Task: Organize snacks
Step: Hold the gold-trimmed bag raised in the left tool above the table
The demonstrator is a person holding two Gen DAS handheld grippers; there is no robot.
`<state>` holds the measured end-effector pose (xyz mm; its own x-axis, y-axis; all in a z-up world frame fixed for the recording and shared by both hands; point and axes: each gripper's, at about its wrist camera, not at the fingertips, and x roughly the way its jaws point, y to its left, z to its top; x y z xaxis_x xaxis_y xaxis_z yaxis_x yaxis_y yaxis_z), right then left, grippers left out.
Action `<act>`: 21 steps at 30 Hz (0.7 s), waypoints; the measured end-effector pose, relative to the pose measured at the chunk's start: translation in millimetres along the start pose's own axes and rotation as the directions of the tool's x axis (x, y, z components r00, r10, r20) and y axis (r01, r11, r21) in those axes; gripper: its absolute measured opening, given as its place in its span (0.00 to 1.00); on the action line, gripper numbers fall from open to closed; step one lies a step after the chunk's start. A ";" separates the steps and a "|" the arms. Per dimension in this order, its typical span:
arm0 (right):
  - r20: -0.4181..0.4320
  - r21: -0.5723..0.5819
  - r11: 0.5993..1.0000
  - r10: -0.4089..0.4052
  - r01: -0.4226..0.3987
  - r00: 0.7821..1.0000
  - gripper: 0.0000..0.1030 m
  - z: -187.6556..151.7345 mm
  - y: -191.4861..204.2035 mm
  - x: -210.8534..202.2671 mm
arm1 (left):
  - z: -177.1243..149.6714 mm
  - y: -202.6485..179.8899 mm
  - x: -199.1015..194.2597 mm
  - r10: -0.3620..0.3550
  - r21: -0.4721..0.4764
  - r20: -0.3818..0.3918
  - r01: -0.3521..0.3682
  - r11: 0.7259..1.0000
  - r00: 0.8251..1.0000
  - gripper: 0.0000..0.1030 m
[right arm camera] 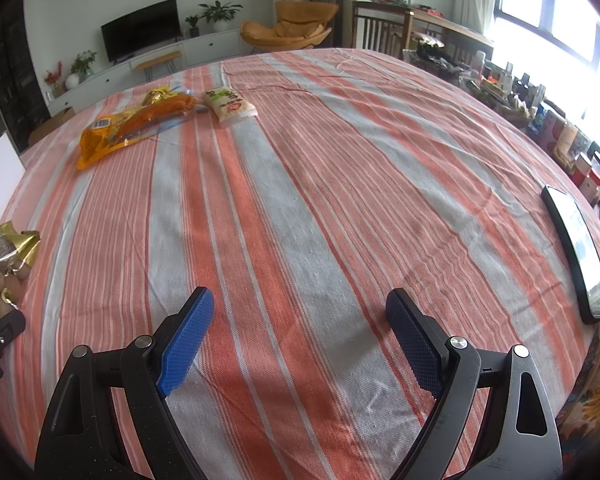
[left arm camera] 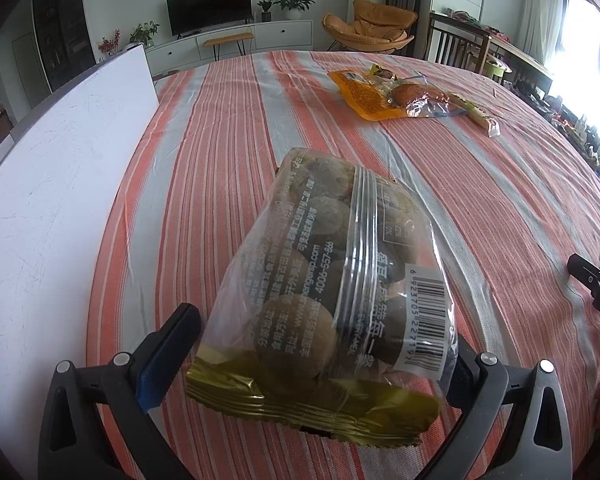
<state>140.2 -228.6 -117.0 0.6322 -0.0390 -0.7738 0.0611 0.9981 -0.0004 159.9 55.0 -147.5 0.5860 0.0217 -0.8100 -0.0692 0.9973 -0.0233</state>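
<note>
Snack bag (left arm camera: pixel 324 280) — clear plastic with a gold crimped end, full of round brown pieces — sits right between the left gripper's (left arm camera: pixel 320 360) fingers, its gold end nearest the camera. The left blue pad (left arm camera: pixel 168 360) stands just off the bag's edge, the other finger is mostly hidden behind the plastic, so whether the jaws actually pinch it I cannot tell. The bag slants up and away over the striped tablecloth (left arm camera: pixel 480 200), barcode side showing.

Beyond the bag, far across the cloth, lies an orange packet (left arm camera: pixel 364 96) with a bread-like snack (left arm camera: pixel 416 94) against it. Left of the bag runs a white board (left arm camera: pixel 60 168).

Over to the right gripper (right arm camera: pixel 300 332) — fingers spread wide, nothing between them, poised above the bare stripes. From its camera the bag (right arm camera: pixel 4 268) shows at the far left edge; ahead of it sit the orange packet (right arm camera: pixel 132 128) and a pale packet (right arm camera: pixel 230 106), just beside each other. A phone (right arm camera: pixel 580 248) lies far right of the bag at the cloth's edge.
</note>
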 end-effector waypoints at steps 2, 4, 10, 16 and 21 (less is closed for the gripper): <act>0.000 0.000 1.000 0.000 0.000 1.000 0.88 0.0 -0.1 0.0 | -0.1 -0.1 -0.1 0.000 0.000 0.000 0.000 1.000 1.000 1.00; 0.000 0.000 1.000 0.000 0.000 1.000 0.88 0.1 -0.2 0.0 | -0.5 -0.3 0.2 0.001 -0.001 0.000 -0.001 1.000 1.000 1.00; 0.000 0.001 1.000 0.003 -0.003 1.000 0.88 0.1 0.1 -0.1 | -0.6 -0.3 0.3 0.001 0.000 0.000 -0.001 1.000 1.000 1.00; 0.000 0.002 1.000 0.003 -0.003 1.000 0.88 0.1 -0.1 0.0 | -0.2 -0.2 0.0 0.000 0.000 0.000 0.000 1.000 1.000 1.00; 0.000 0.002 1.000 0.003 -0.003 1.000 0.88 0.1 0.0 0.2 | -0.2 -0.2 -0.1 0.000 0.000 0.000 0.000 1.000 1.000 1.00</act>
<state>140.4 -228.7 -117.0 0.6324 -0.0357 -0.7738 0.0604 0.9982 0.0033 159.6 54.7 -147.5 0.5860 0.0218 -0.8100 -0.0696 0.9973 -0.0235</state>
